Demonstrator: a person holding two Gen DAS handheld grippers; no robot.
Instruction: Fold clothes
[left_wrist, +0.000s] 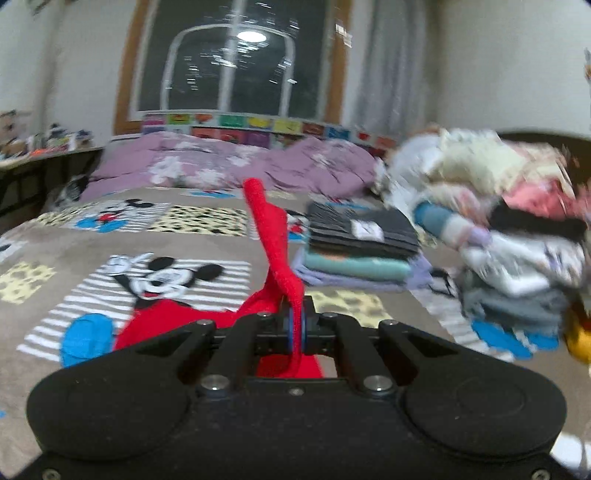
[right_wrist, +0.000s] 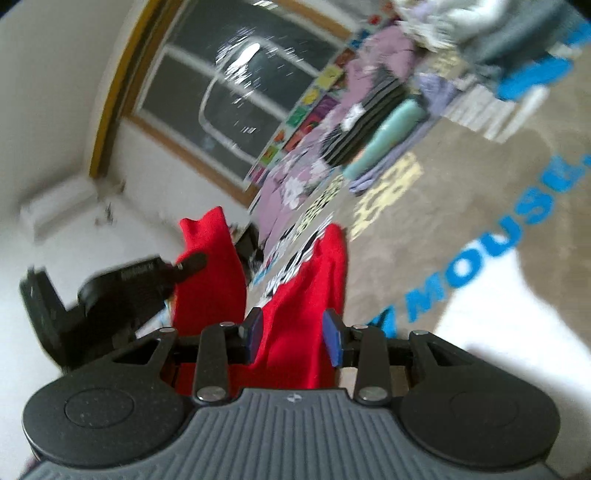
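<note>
Left gripper (left_wrist: 296, 325) clenched on red garment (left_wrist: 275, 240), cloth rising beyond the fingers. Right gripper (right_wrist: 293, 339) fingers apart, red garment between, contact unclear. Folded stack (left_wrist: 358, 247) beyond.

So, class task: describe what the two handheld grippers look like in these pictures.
The left gripper has a smooth black body with rounded lobes, black linkage arms, silver bolts and blue pads. The right gripper looks alike, but with a ribbed grey body panel. No cables or sleeves show.

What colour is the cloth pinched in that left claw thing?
Bright red. The garment shows best in the left wrist view, clamped in the left gripper.
</note>
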